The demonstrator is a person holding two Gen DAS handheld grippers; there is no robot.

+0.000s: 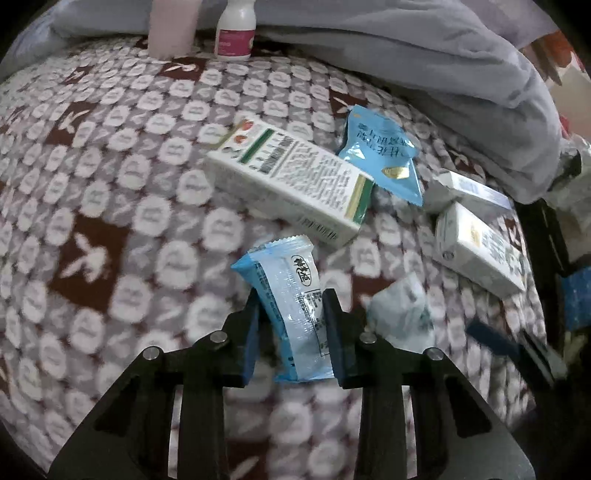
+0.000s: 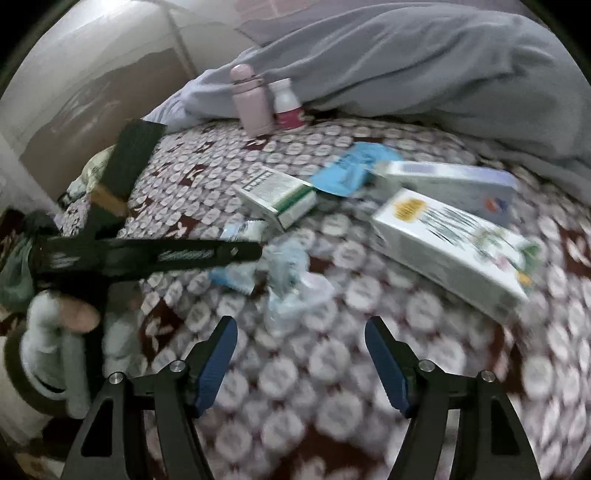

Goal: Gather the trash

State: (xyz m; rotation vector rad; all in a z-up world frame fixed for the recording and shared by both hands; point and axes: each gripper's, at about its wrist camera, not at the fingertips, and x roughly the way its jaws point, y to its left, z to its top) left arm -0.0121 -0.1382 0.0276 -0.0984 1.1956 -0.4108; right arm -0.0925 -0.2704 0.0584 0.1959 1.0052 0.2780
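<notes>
Trash lies scattered on a patterned blanket (image 1: 110, 184). Left gripper (image 1: 291, 306) is clamped on a blue-and-white wrapper (image 1: 291, 291), held between its pads. Right gripper (image 2: 301, 332) stands wide, holding nothing, above the blanket near a crumpled wrapper (image 2: 291, 284). Cartons (image 1: 291, 181) and a blue packet (image 1: 384, 151) lie beyond; two bottles (image 1: 236, 33) stand upright by the duvet (image 1: 424, 62).

A bed blanket (image 1: 122, 177) patterned with white discs and brown rabbit squares carries three white cartons, the largest (image 1: 291, 181) beside a blue pouch (image 1: 384, 151). A pink flask (image 2: 249, 99) and small white bottle (image 2: 288, 105) stand by the grey duvet (image 2: 406, 62). Crumpled clear wrappers (image 2: 291, 284), probably plastic, lie blurred.
</notes>
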